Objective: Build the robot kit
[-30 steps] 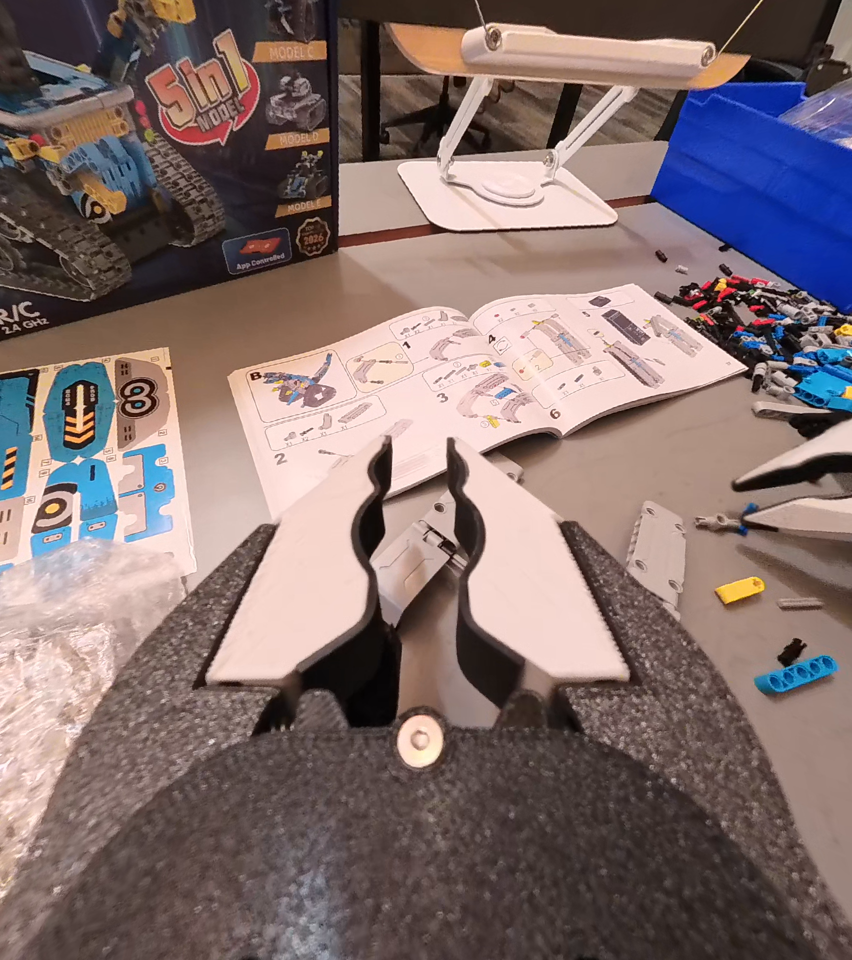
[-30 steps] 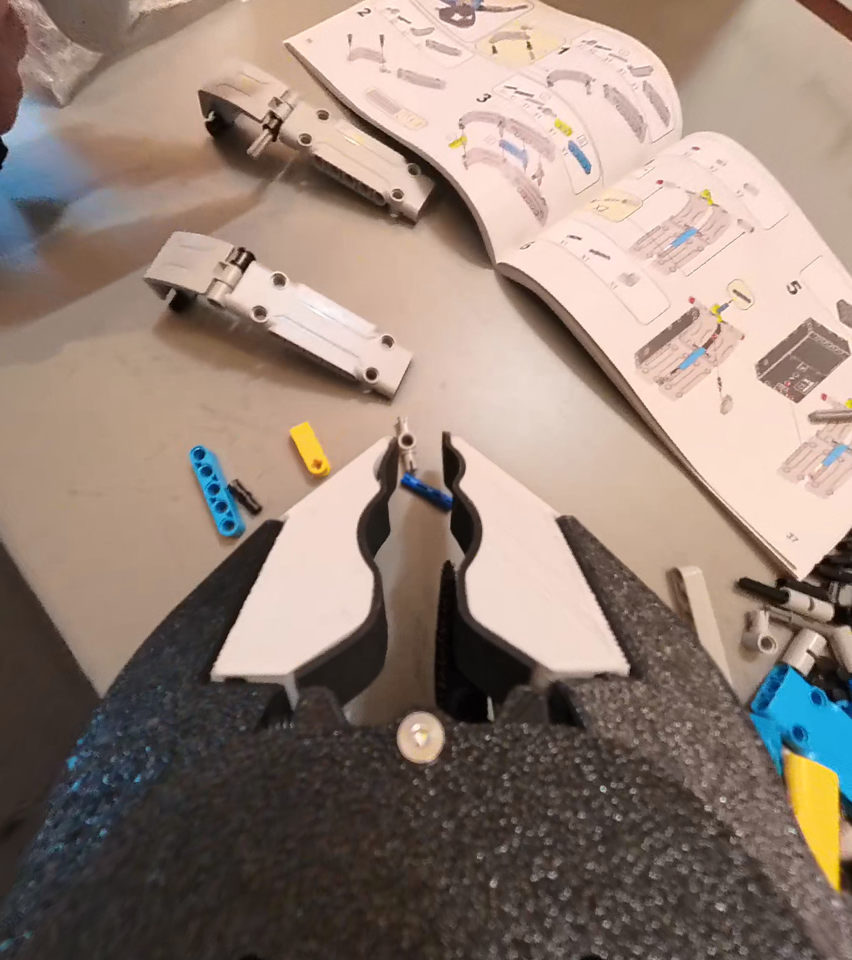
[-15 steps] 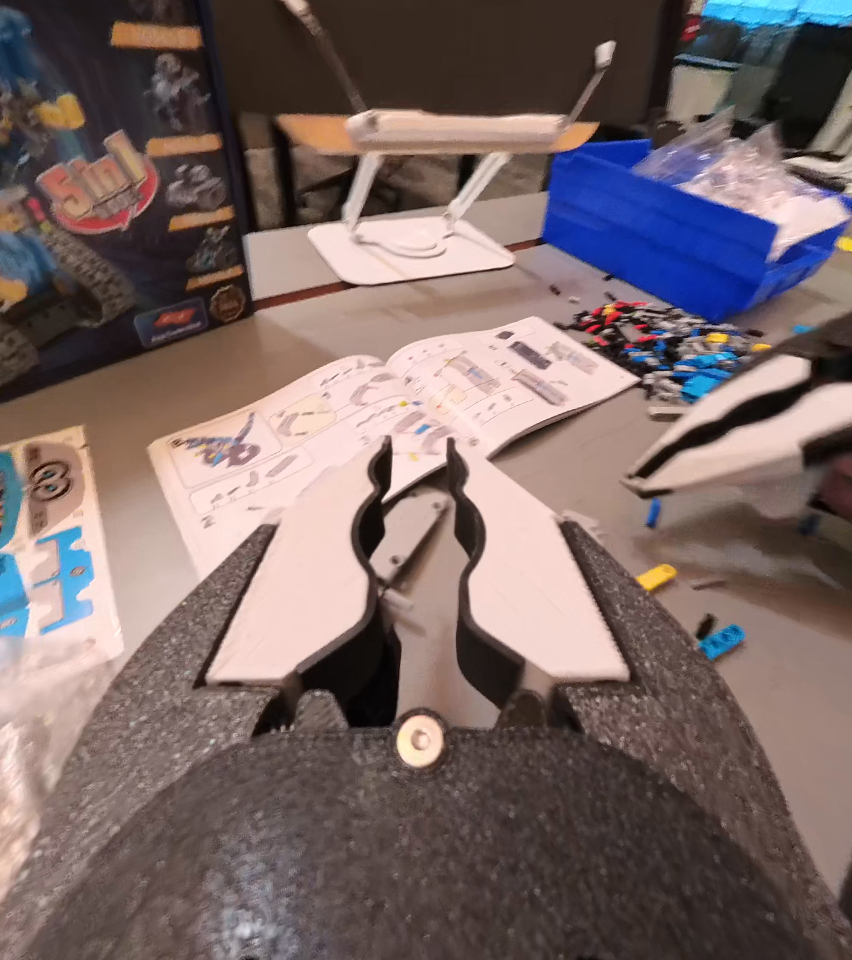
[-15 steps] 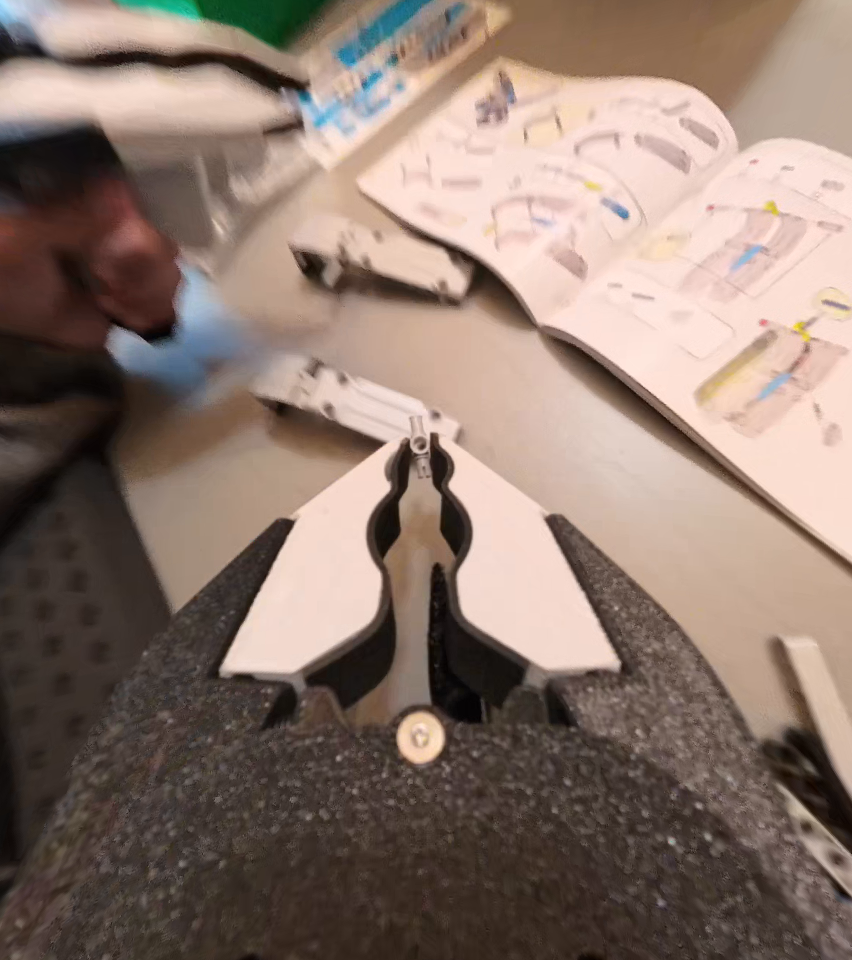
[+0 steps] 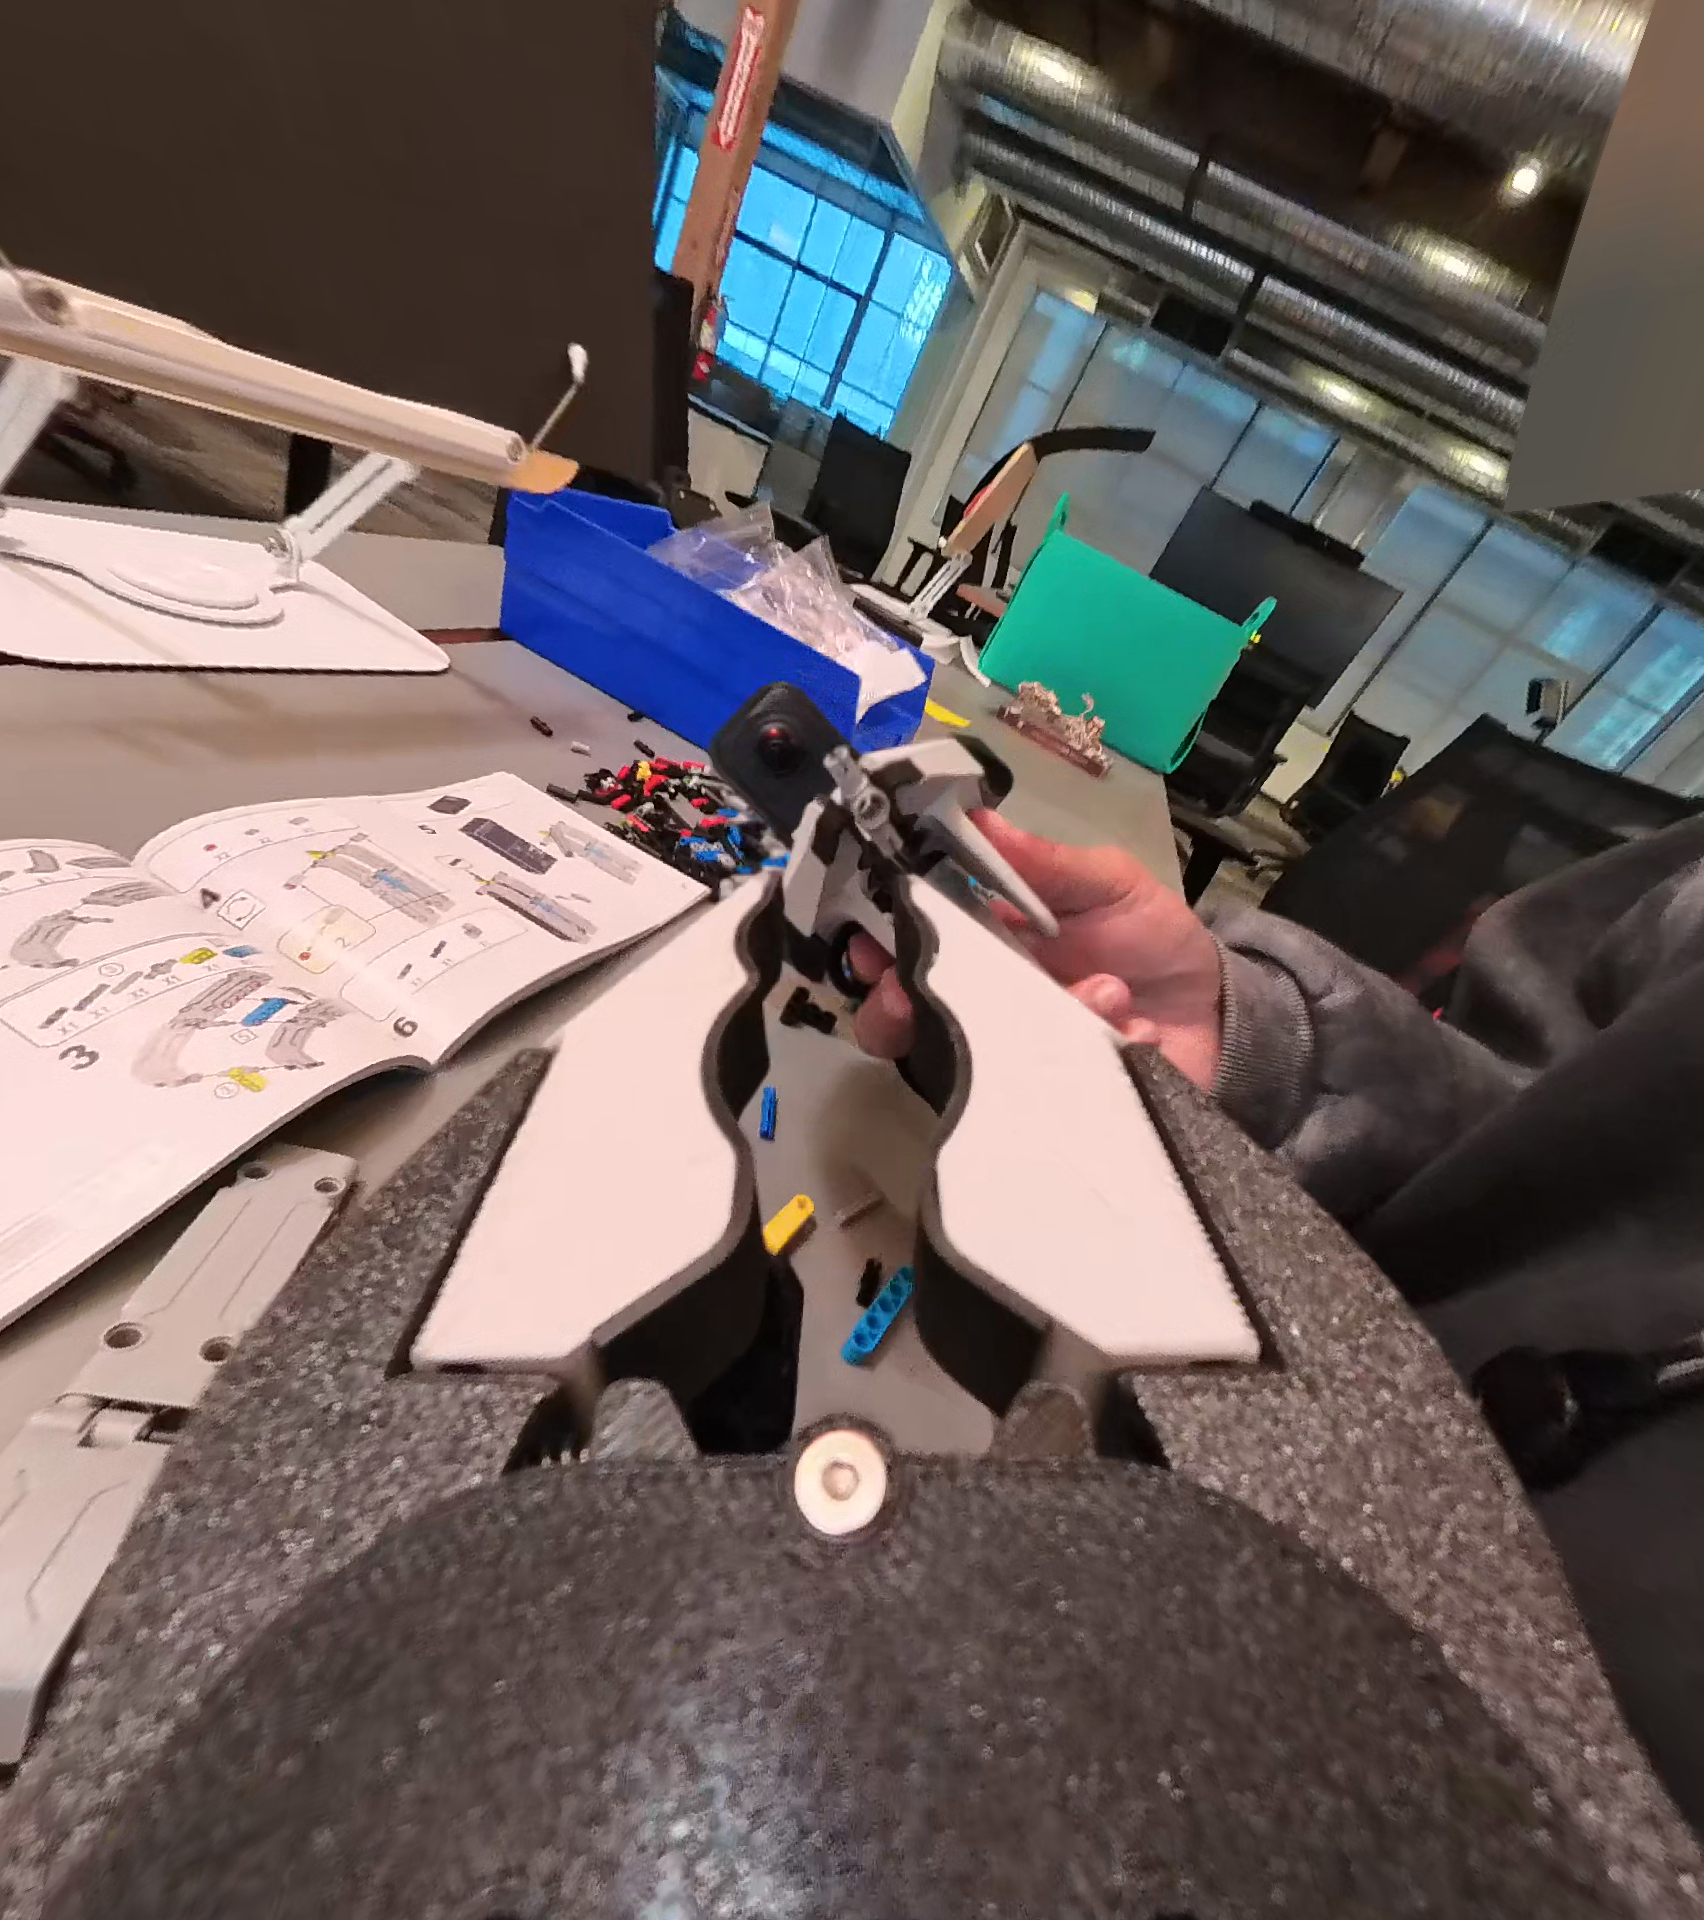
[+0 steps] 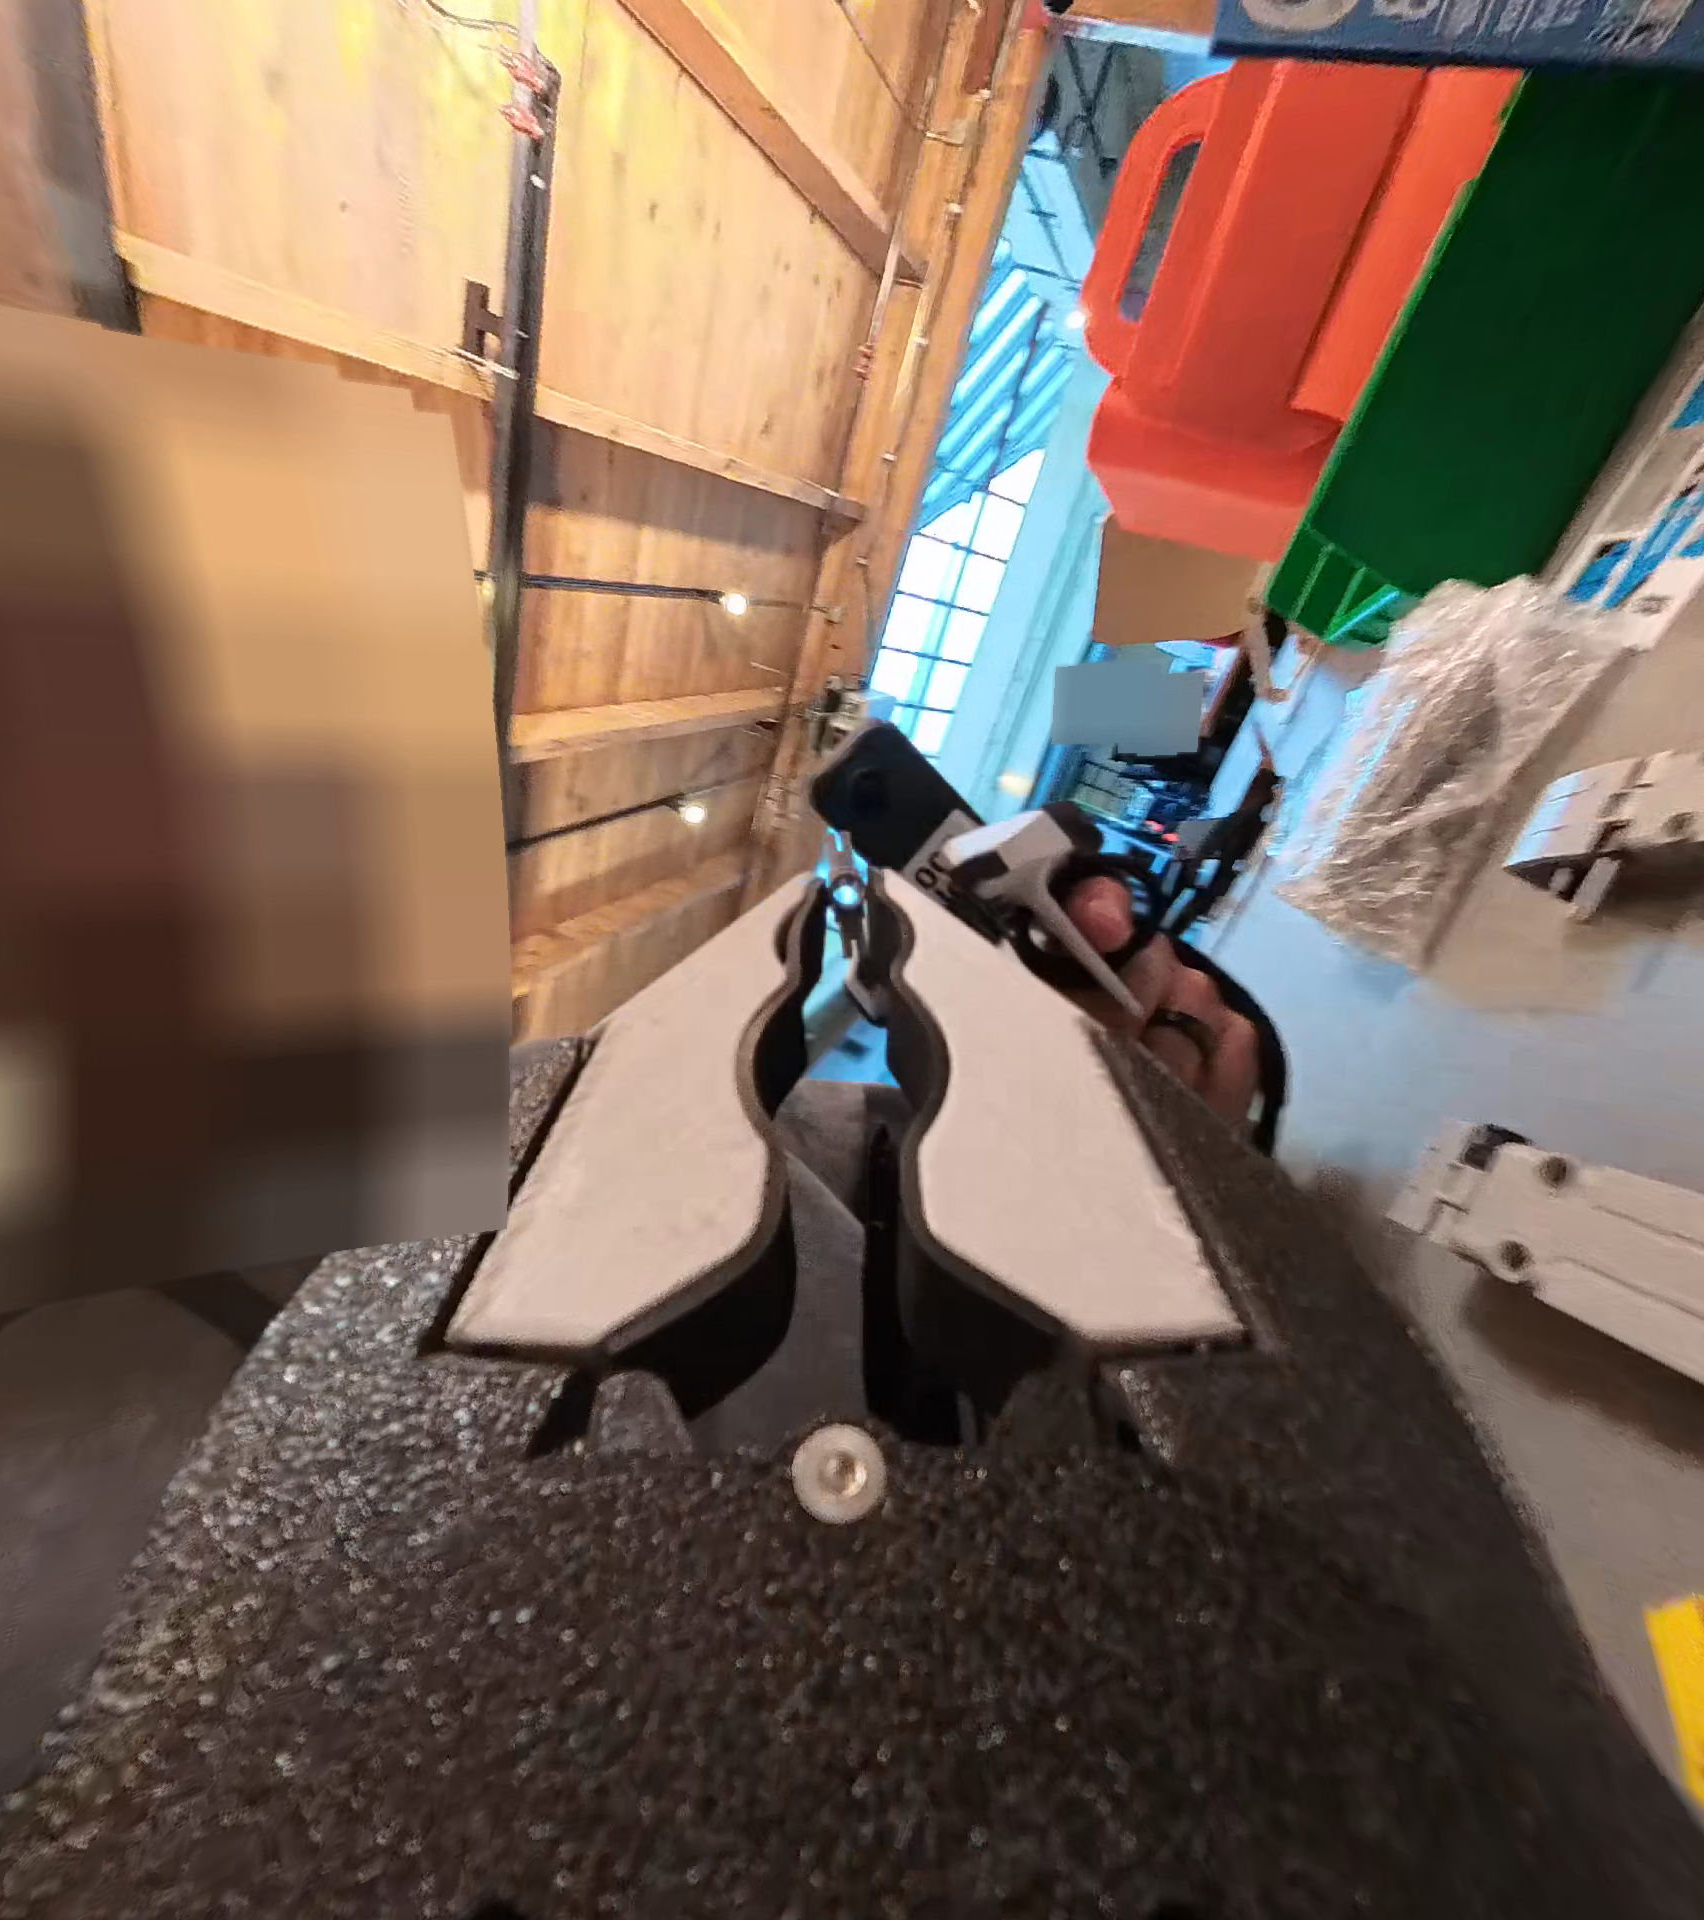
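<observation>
Pin (image 6: 842,891), small and grey, sits pinched in my right gripper (image 6: 846,914); my left gripper (image 5: 832,914) gapes open, holding nothing.

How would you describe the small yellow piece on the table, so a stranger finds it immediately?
Start at the open instruction booklet on the grey table. To its right lie loose small parts; the yellow piece is a short flat bar among them. Its neighbours are blue, black or grey.
</observation>
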A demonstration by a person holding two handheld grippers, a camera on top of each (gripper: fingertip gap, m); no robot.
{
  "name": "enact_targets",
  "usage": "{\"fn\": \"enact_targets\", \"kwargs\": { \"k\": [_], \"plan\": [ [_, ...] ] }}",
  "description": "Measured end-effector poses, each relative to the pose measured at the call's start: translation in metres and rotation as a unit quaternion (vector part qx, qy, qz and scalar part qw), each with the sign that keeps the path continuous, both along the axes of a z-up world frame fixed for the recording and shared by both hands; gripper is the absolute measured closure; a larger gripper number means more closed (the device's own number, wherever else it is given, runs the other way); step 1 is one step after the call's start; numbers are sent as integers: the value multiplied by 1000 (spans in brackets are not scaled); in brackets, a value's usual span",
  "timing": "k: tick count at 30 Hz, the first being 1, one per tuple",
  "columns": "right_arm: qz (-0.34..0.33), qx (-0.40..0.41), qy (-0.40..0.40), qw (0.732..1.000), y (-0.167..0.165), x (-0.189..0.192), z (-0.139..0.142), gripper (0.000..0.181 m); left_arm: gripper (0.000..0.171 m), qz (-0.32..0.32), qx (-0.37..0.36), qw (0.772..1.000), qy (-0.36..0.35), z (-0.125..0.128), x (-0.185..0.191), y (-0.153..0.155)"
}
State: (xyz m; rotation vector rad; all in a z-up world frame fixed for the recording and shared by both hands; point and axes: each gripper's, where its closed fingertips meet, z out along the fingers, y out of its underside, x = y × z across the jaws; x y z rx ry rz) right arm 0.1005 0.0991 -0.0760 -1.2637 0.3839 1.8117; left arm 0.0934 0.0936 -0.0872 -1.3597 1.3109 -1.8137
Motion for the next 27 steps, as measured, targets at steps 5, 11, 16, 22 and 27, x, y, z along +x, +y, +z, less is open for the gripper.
{"fn": "enact_targets", "kwargs": {
  "k": [5,11,16,22,27],
  "plan": [
    [8,4,33,999,4,-12,1,175,160,-40,-6,999,11,-4,0,-15],
    [-46,16,-84,995,7,-12,-4,176,160,-54,-95,994,14,0,2,-10],
    [-111,37,-235,965,6,-9,-10,176,167,-57,-154,986,15,-1,4,-2],
    [-137,76,-366,917,0,-14,-4,175,168,-119,-231,966,2,6,-3,-7],
    [-177,125,-480,850,-6,-10,9,159,169,-197,-408,890,-39,21,-13,6]
  ]
}}
